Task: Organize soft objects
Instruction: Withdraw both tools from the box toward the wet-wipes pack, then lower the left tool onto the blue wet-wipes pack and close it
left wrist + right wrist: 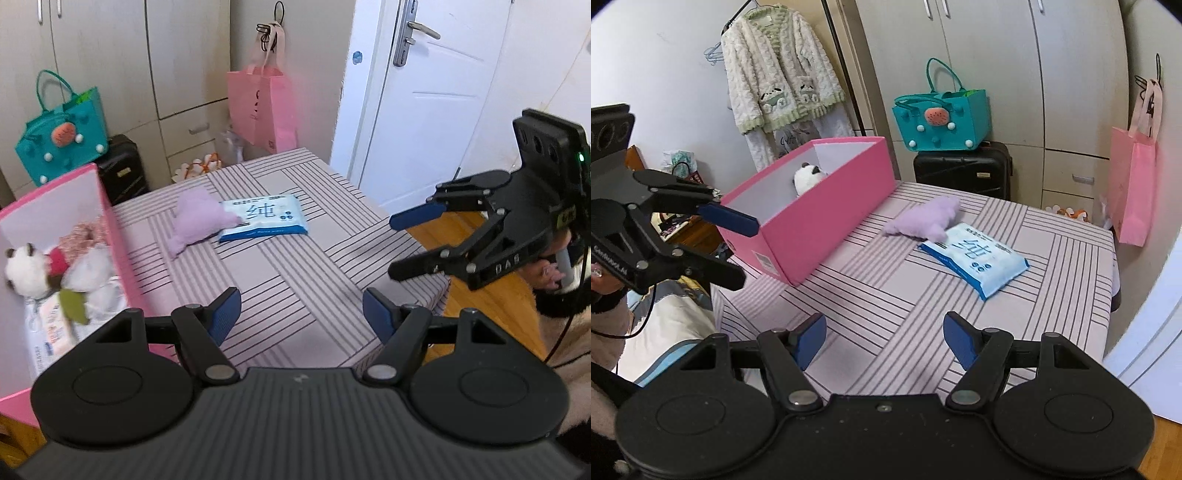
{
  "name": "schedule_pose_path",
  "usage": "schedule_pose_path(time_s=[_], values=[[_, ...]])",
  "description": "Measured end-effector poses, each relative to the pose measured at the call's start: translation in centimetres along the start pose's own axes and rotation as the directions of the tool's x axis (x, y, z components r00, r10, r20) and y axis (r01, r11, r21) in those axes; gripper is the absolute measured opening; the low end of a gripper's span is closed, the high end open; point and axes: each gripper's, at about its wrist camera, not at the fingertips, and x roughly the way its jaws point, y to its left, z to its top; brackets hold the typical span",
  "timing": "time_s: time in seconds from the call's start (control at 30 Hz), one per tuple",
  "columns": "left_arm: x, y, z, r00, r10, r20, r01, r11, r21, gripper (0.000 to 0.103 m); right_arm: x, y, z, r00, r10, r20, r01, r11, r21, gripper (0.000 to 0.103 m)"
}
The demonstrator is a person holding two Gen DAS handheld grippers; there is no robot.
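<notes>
A purple plush (195, 218) (927, 219) lies on the striped table cover (295, 280) (886, 295), its tip resting on a blue-and-white wipes pack (264, 218) (975, 258). At the table's left stands a pink box (110, 229) (820, 221) holding a panda plush (26, 273) (807, 177) and other soft items. My left gripper (301, 314) (746, 253) hovers open over the near table, beside the box, nothing between its blue pads. My right gripper (884, 341) (393, 245) is open too, over the table's near right edge, well short of the pack.
A teal felt bag (940, 114) sits on a black suitcase (962, 170) behind the table. A pink paper bag (262, 107) hangs on the wardrobe. A white door (424, 103) is at the right, wooden floor (443, 236) below it. Pyjamas (779, 74) hang at the back left.
</notes>
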Motion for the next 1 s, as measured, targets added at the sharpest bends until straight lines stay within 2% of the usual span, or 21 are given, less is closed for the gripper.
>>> schedule_pose_path(time_s=[0.2, 0.3, 0.5, 0.6, 0.83, 1.0], values=[[3.9, 1.3, 0.3, 0.999, -0.034, 0.003, 0.034, 0.997, -0.065, 0.072, 1.9, -1.7, -0.9, 1.000, -0.004, -0.001, 0.004, 1.000, 0.016, 0.075], [6.2, 2.2, 0.3, 0.999, -0.032, 0.018, 0.034, 0.993, -0.112, 0.072, 3.1, -2.3, -1.2, 0.999, -0.035, 0.011, 0.035, 0.999, 0.007, 0.075], [12.1, 3.6, -0.6, 0.998, 0.059, 0.015, -0.056, 0.985, -0.166, 0.072, 5.9, -3.2, -1.5, 0.991, -0.113, 0.075, 0.116, 0.992, -0.039, 0.075], [13.7, 4.3, -0.7, 0.993, 0.102, 0.060, -0.090, 0.980, -0.177, 0.072, 7.5, -4.1, -1.5, 0.986, -0.137, 0.092, 0.141, 0.989, -0.041, 0.075], [16.3, 6.2, 1.3, 0.982, 0.135, 0.133, -0.101, 0.967, -0.236, 0.072, 10.9, -5.8, -0.6, 0.971, -0.227, 0.076, 0.232, 0.971, -0.052, 0.075], [18.0, 7.2, 2.3, 0.985, 0.122, 0.119, -0.086, 0.960, -0.267, 0.072, 12.4, -6.7, 0.5, 0.968, -0.240, 0.074, 0.244, 0.969, -0.037, 0.075]])
